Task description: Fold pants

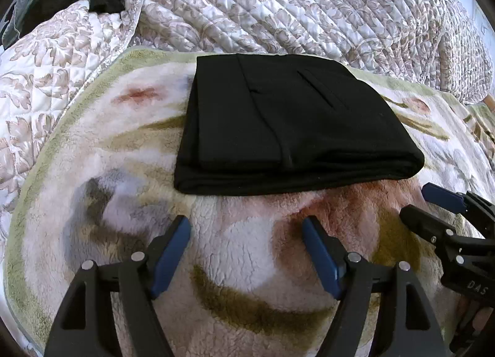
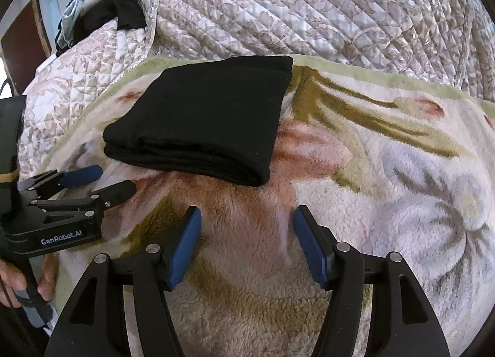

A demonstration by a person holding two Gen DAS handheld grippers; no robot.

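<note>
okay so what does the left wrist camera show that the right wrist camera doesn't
Only the left wrist view shows the seams and slit on top of the folded black fabric pants. Only the right wrist view shows the person's bare hand holding the left gripper, and a brown wooden door. Both show the pants on the fluffy floral blanket, the quilted bedspread, and both grippers open, the right gripper included.

The underside of the folded pants (image 1: 290, 121) is hidden against the fleece blanket (image 1: 241, 264), whose near edge is cut off by both frames. The dark clothes (image 2: 102, 13) at far left are too small to be identified.
</note>
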